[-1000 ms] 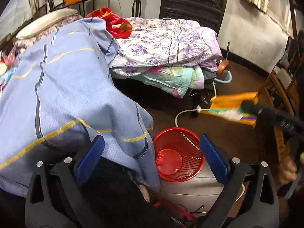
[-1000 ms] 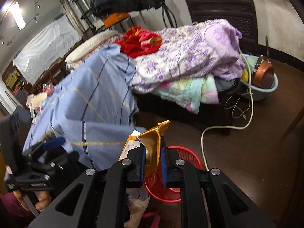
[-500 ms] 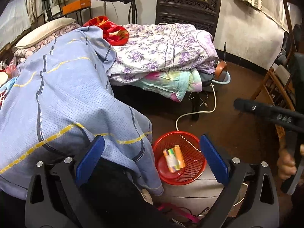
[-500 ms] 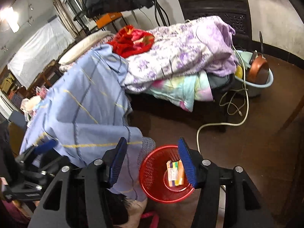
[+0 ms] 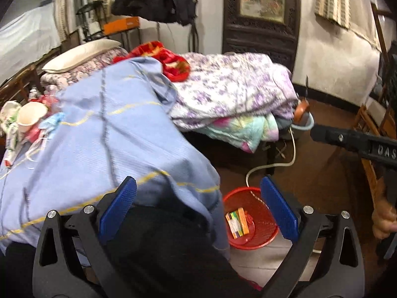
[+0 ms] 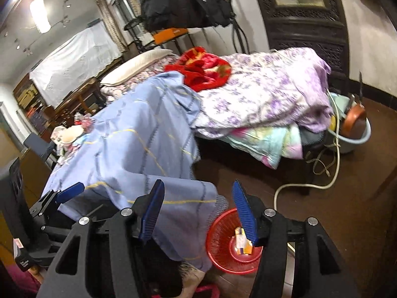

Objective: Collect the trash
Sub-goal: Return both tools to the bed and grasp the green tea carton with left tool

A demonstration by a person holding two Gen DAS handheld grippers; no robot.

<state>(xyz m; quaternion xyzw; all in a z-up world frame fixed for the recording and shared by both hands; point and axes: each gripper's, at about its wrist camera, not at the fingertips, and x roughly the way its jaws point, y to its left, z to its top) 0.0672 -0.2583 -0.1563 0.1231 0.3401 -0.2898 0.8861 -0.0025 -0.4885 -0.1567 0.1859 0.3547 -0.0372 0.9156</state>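
A: With the red basket [image 5: 258,233] as the mark: far to its left, up on the blue cloth [image 5: 104,139], sit a paper cup [image 5: 31,116] and crumpled wrappers [image 5: 11,134]. That is the trash still to fetch, I judge.

B: And the grippers?

A: The left gripper [image 5: 196,207] stands released, nothing between its pads, hanging just left of the basket. The right gripper [image 6: 198,214] is opening, its jaws bare too, right above the basket. The yellow packet [image 5: 237,222] lies inside the basket, on its bottom.

B: How to do the next reach well?

A: Probably swing left over the cloth, come down on the cup by its rim, and avoid snagging the fabric.

B: Any writing?

A: Right of the basket, the right gripper's arm reads "DAS" in the left view. The packet's print is too small to read.
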